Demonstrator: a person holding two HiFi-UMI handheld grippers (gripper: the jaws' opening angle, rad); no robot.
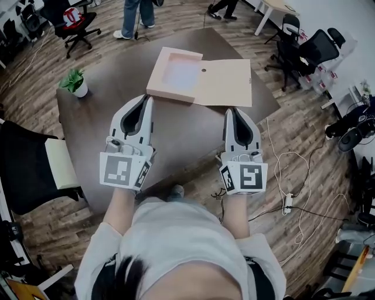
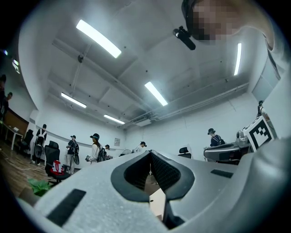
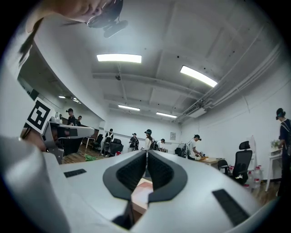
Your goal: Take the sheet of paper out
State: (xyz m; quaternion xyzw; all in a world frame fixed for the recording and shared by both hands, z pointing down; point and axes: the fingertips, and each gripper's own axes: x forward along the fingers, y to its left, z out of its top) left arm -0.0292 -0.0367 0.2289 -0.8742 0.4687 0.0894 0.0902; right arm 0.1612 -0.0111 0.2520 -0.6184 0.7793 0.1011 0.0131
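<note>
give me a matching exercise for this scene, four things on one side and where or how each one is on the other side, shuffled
Things
1. potted plant
2. pink box
3. right gripper
4. black office chair

Places or states
a. fingers together, nothing between them
b. on the wood floor, off the table
c. lid open, on the table's far side
d. at the table's left corner

Pairs: 1-d, 2-c, 3-a, 4-b
</note>
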